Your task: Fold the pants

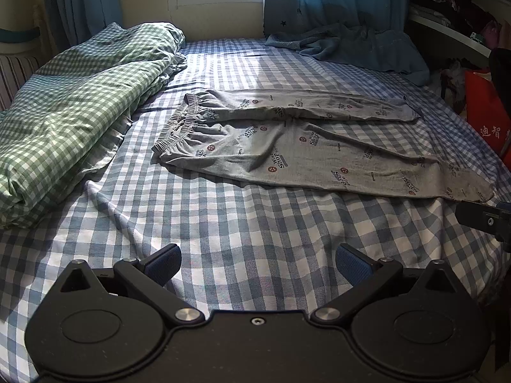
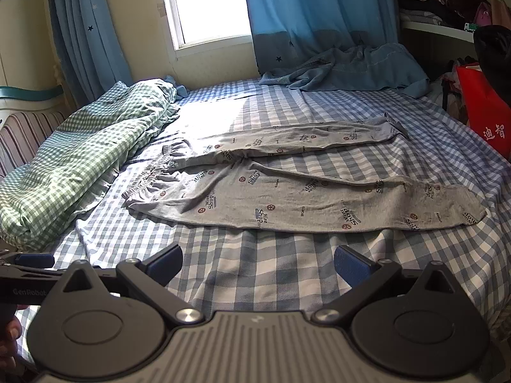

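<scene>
Left wrist view: right gripper (image 1: 485, 220) cut off at the frame edge, jaw state there unreadable; right wrist view shows its jaws spread, empty. Left gripper (image 1: 258, 263) hovers low over the checked bedsheet (image 1: 223, 217), jaws wide apart, empty. Grey printed pants (image 1: 287, 140) lie unfolded mid-bed, legs splayed, beside the green gingham duvet (image 1: 73, 102).

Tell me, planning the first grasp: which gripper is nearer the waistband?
Left. The left gripper faces the waistband end; the right gripper sits off toward the cuffs.

Daylight from a window (image 2: 207, 3) between blue star-print curtains (image 2: 306, 16) falls across a checked bedsheet (image 2: 255, 274).
</scene>
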`<act>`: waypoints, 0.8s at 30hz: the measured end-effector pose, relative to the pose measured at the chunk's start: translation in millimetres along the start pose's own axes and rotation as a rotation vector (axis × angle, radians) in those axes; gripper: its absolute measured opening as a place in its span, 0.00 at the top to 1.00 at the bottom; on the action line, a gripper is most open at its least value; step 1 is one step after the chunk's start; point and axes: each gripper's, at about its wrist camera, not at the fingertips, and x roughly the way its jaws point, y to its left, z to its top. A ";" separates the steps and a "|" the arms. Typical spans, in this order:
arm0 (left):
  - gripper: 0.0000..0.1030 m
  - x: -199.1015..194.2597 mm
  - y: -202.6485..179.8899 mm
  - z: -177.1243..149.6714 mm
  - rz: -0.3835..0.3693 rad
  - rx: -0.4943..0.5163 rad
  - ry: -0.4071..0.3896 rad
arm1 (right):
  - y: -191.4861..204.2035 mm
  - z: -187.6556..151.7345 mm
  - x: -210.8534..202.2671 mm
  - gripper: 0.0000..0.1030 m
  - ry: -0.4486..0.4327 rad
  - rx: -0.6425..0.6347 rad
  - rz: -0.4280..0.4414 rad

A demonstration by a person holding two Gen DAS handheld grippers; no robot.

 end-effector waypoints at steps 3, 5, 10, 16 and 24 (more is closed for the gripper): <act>0.01 1.6 2.5 0.6 -0.010 -0.004 0.004 | 0.3 -0.2 1.9 0.00 0.007 0.004 -0.001; 0.01 3.1 3.9 1.0 -0.012 -0.003 0.011 | 1.4 -0.2 3.5 0.00 0.012 0.006 -0.002; 0.01 7.4 7.4 0.4 -0.016 -0.010 0.029 | 4.0 -1.4 6.1 0.00 0.024 0.008 -0.002; 0.01 18.4 12.3 -0.5 -0.040 -0.063 0.083 | 1.6 -5.0 6.9 0.00 0.071 0.012 -0.008; 0.01 48.7 3.8 0.7 -0.025 -0.100 0.177 | -20.9 -2.7 23.9 0.00 0.136 0.044 -0.040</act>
